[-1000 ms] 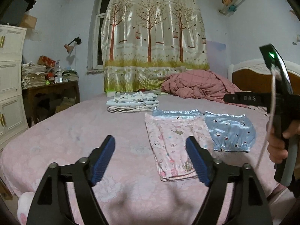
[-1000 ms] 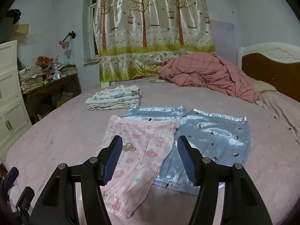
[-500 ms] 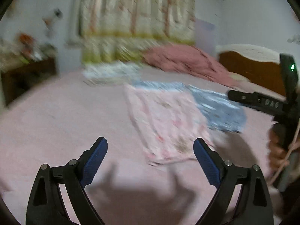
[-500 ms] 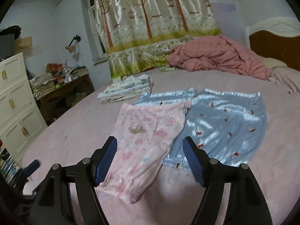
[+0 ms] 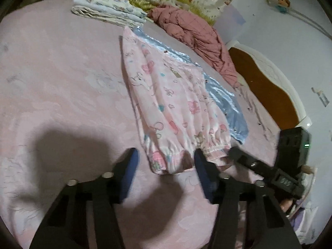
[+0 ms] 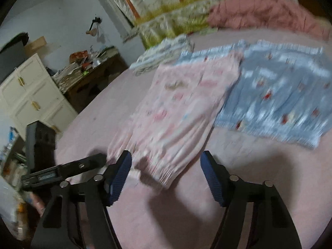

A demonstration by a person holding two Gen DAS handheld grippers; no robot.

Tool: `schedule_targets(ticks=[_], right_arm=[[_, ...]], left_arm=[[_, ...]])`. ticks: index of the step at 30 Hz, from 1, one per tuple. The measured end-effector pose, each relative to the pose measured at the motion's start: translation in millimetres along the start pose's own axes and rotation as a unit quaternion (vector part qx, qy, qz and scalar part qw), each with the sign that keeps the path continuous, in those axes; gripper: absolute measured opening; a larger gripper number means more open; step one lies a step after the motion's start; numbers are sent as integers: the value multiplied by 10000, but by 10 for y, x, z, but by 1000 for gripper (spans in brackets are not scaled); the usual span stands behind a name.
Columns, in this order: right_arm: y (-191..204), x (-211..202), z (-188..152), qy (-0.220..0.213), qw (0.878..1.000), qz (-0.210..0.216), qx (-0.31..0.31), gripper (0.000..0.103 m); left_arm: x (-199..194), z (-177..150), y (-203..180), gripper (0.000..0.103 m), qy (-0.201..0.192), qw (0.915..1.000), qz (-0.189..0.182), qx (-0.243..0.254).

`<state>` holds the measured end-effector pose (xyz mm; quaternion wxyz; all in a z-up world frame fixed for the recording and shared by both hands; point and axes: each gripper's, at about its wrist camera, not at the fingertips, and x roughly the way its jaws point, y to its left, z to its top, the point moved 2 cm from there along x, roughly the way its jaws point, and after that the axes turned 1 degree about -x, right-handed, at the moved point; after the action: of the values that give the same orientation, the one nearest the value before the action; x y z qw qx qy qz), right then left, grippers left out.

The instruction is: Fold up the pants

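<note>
We have the pink pants point(image 5: 172, 112) lying flat on the pink bed point(image 5: 62, 78), cuffs at the near end and waistband at the far end, partly overlapping the blue satin pants point(image 6: 280, 95) on their right. Our left gripper point(image 5: 165, 166) sits just at the near-left cuff with its fingers point(image 5: 128, 172) closing; the hem lies between them, but they do not yet press on it. Our right gripper point(image 6: 166, 172) frames the near-right cuff, its fingers point(image 6: 211, 178) partly open and also narrowing, with nothing gripped so far. To do this well, we judge that each pair should pinch only the gathered hem, both layers together, at matching corners, so that the legs lift evenly toward the waistband. The risk, as we see it, is catching the bedsheet underneath, or dragging the blue pair along where the two garments overlap. Farther off lie a stack of folded clothes point(image 5: 108, 10) and a rumpled red quilt point(image 5: 193, 33), both well clear of the fold path
</note>
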<state>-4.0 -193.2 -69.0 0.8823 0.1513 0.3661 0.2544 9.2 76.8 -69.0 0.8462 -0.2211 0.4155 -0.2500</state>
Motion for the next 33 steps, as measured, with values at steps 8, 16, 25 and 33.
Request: schedule_targets(ticks=[8,16,25,33], right_arm=[[-139,216,-66,317,9948,791,551,59],[-175,289,-105,107,9956,744,557,30],[172,50,-225,-252,9996,18,-82,21],[252,-202,-498,-294,9994,51,154,21]], left_arm=[[89,-41,-39,40,-59,9999,-99,118],[59,-103,-83,17,-405,9989,13,238],[-63,-305,-385,16,-735,9904,884,766],[-213,-570,-477,16,-787,9895,990,706]])
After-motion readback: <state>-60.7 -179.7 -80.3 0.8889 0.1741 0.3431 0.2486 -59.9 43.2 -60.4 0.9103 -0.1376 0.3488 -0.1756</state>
